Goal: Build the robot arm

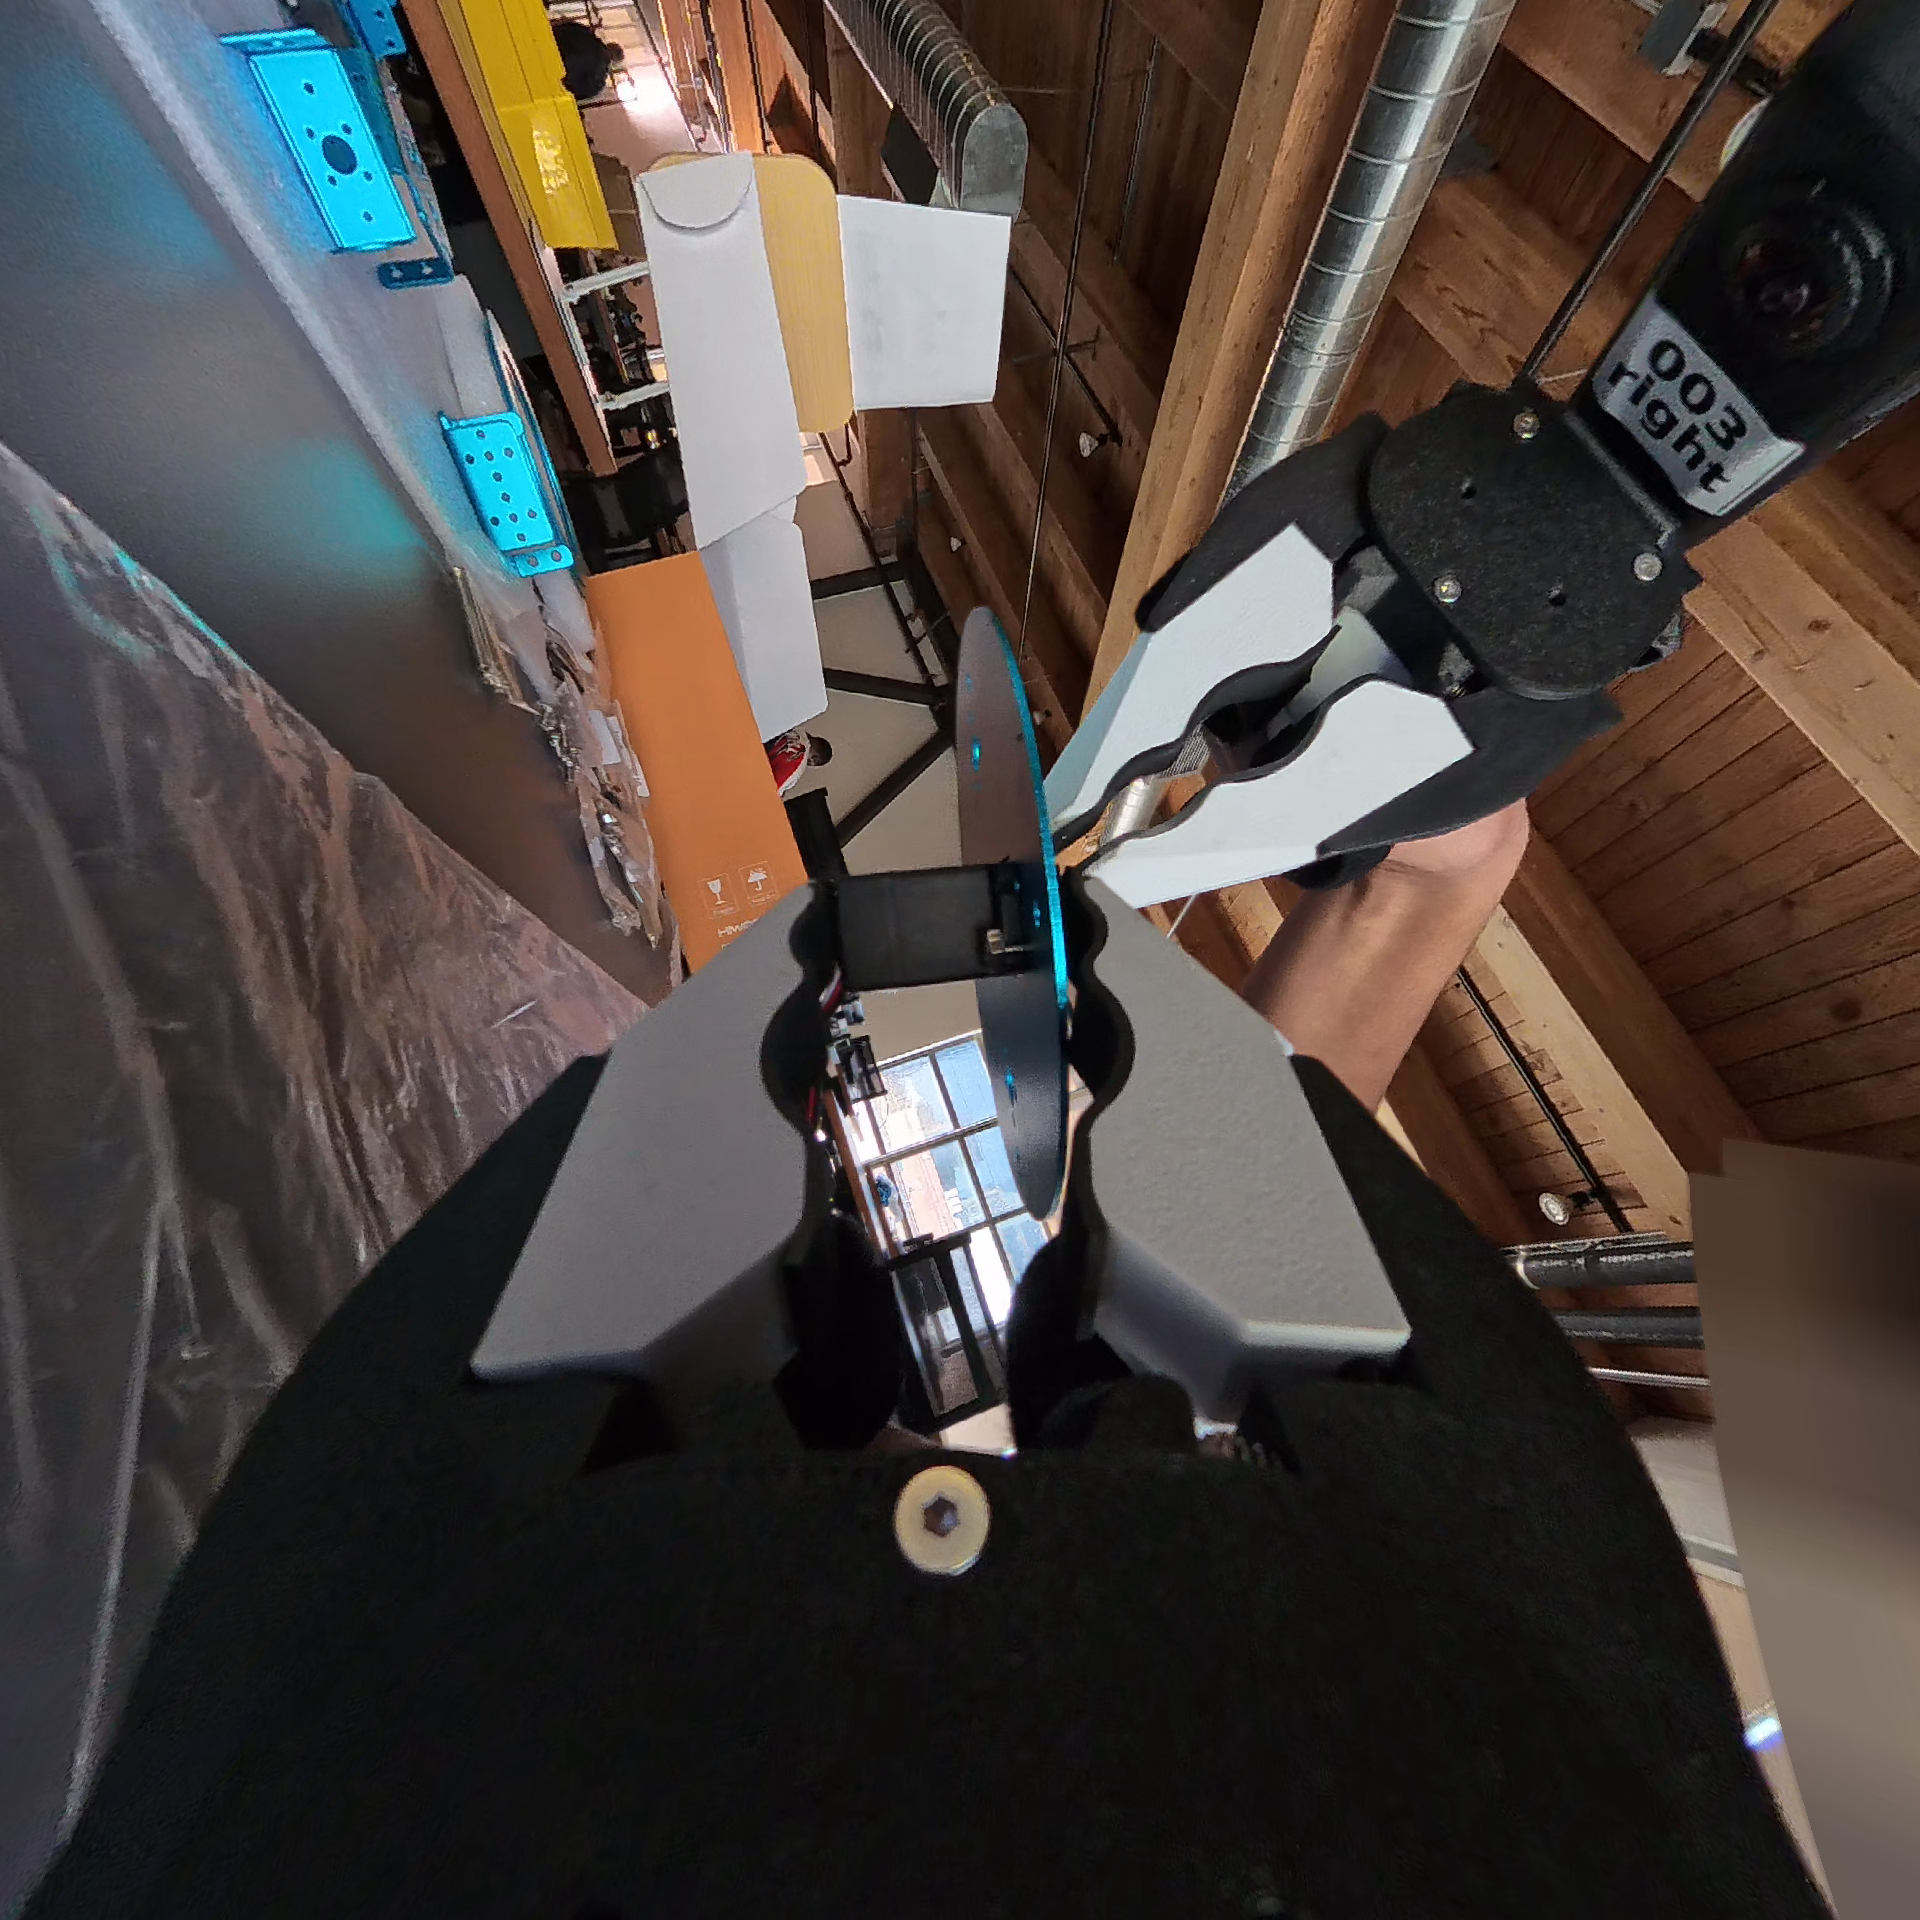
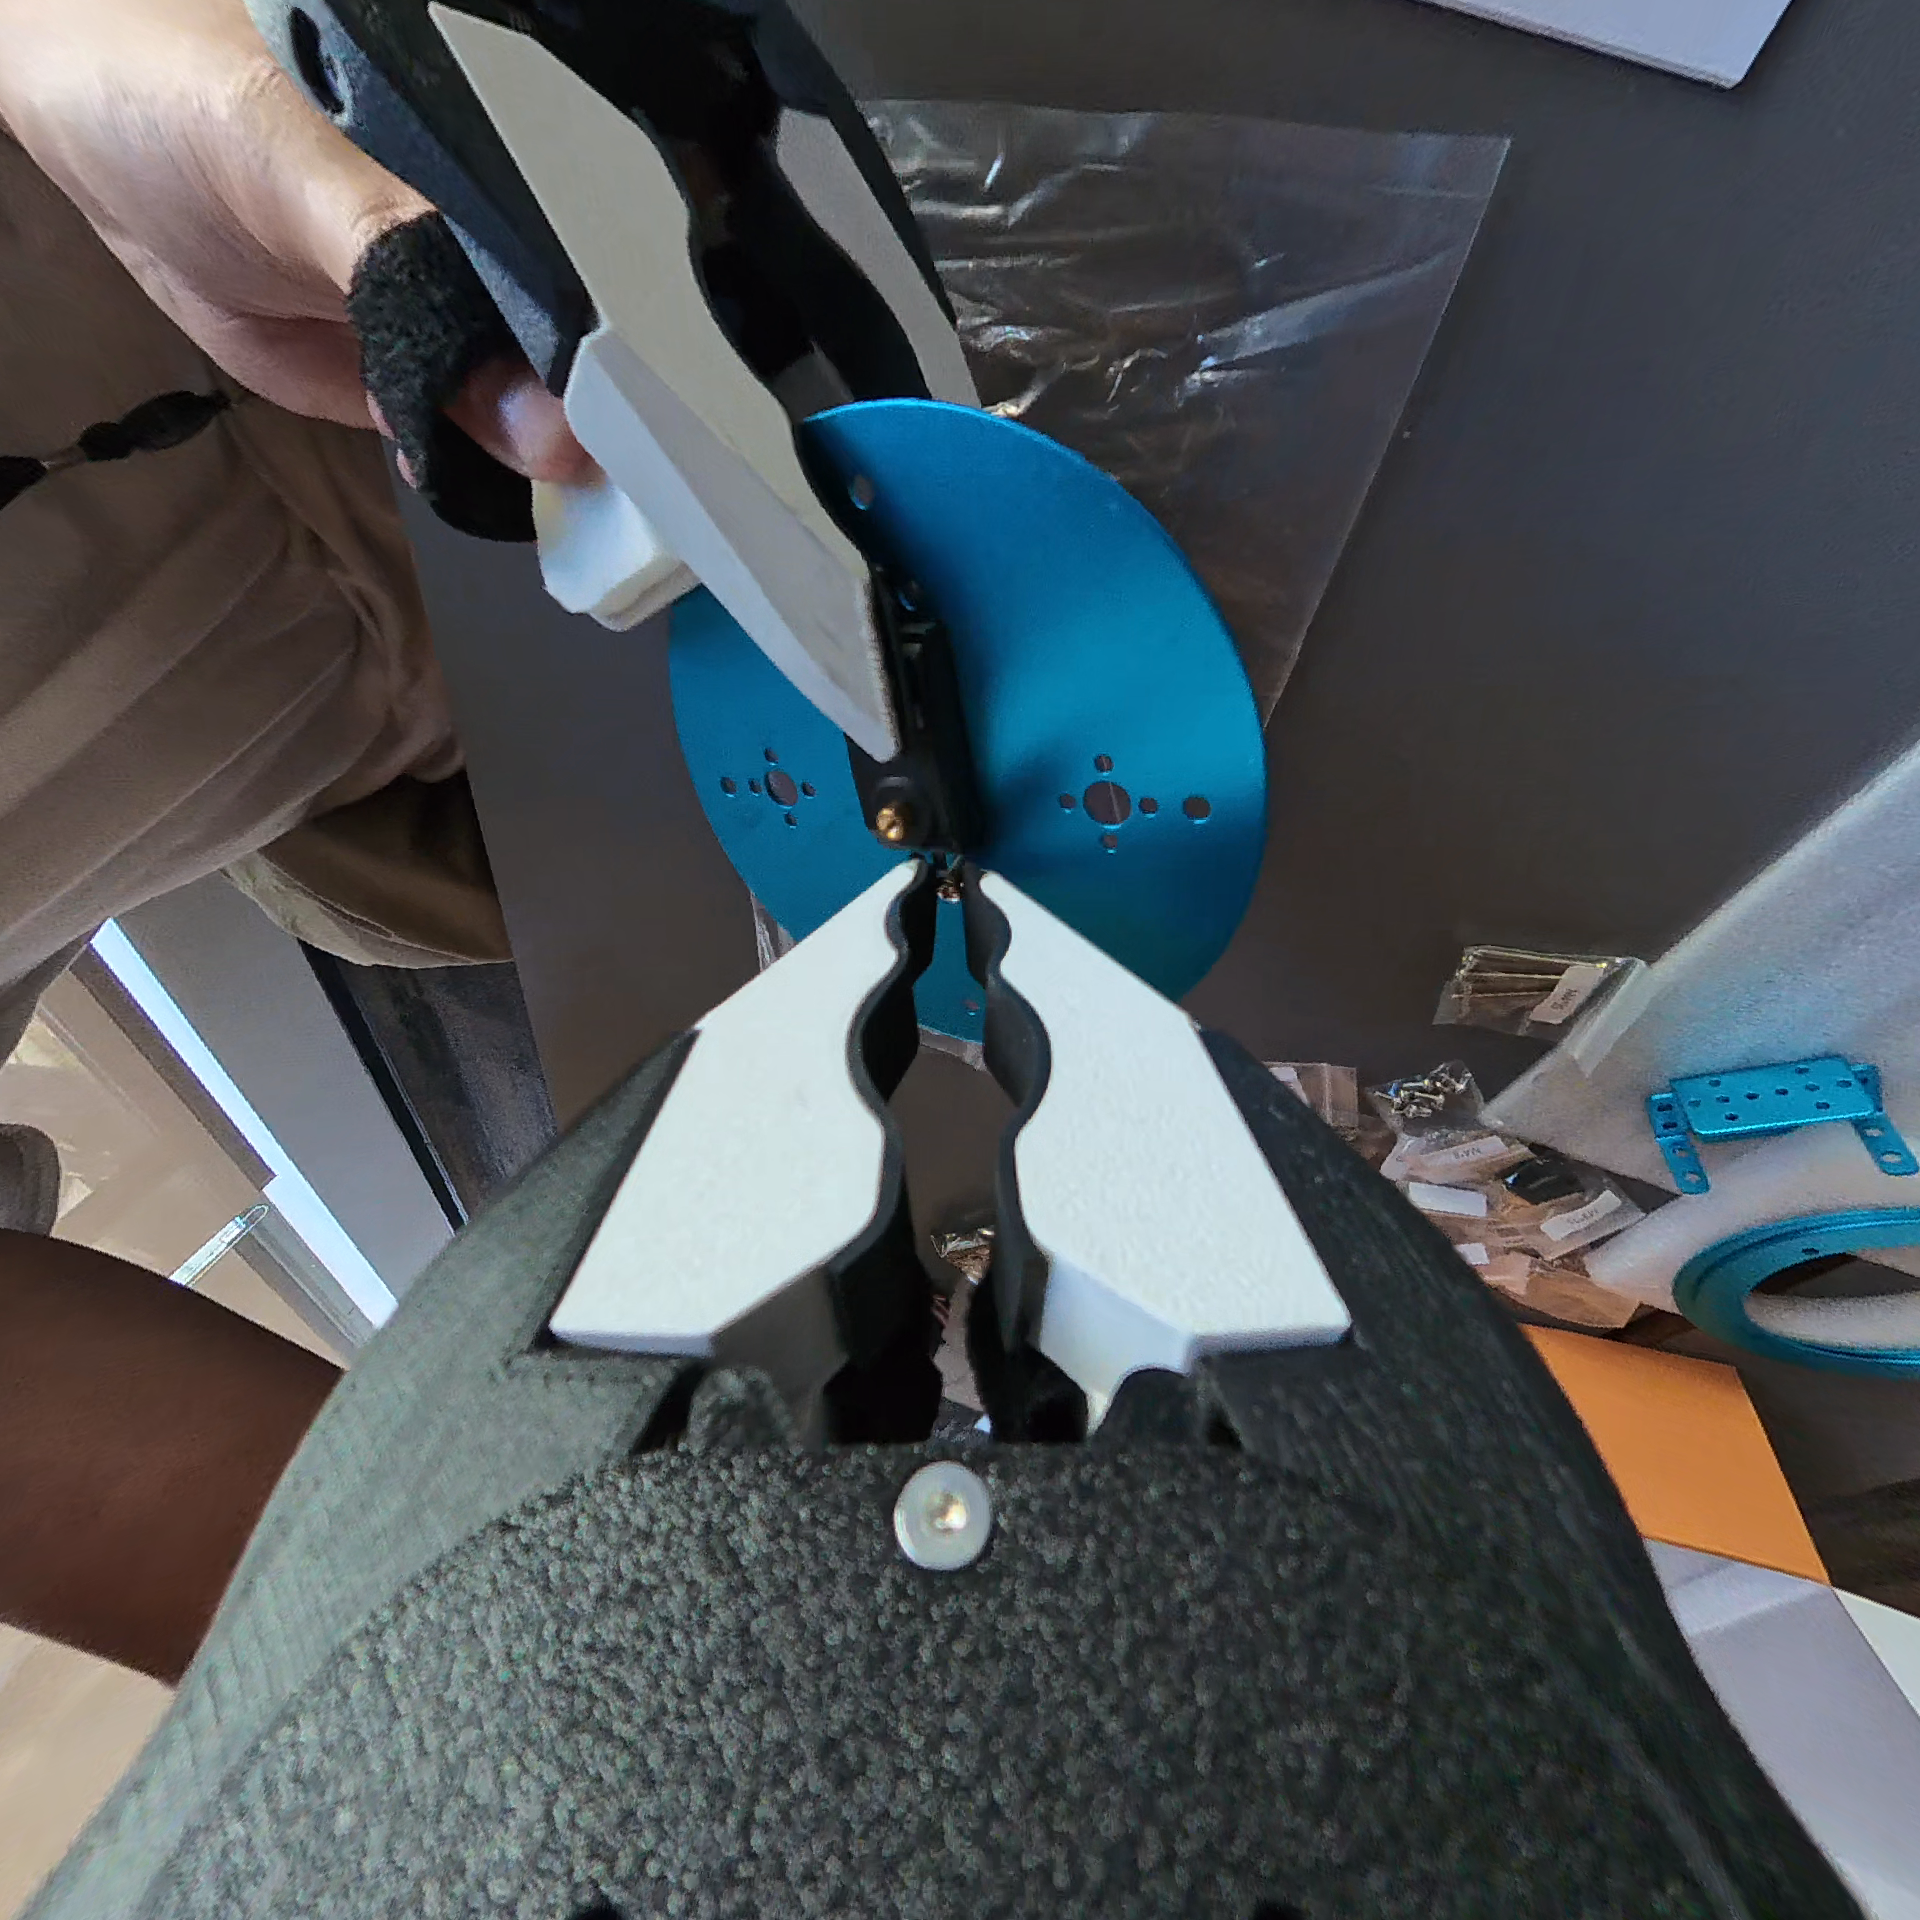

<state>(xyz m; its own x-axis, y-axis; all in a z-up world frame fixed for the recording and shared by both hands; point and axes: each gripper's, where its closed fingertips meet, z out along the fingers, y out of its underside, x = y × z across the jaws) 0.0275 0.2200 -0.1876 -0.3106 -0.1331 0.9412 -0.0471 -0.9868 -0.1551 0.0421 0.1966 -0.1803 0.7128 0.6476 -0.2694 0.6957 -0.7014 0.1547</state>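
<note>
Blue disc (image 2: 1081,675) — smooth anodised metal, drilled — held aloft by its black servo (image 1: 914,928), clamped in the left hand-held gripper (image 1: 940,940); right hand-held gripper (image 2: 943,871) pinches a thin steel tool (image 1: 1138,800) at the hub.

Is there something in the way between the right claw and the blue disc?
Nothing visible stands between them. The right claw is shut on a thin metal rod, and the rod's tip reaches the disc beside the black block. The left claw grips that block, to one side of the rod.
</note>
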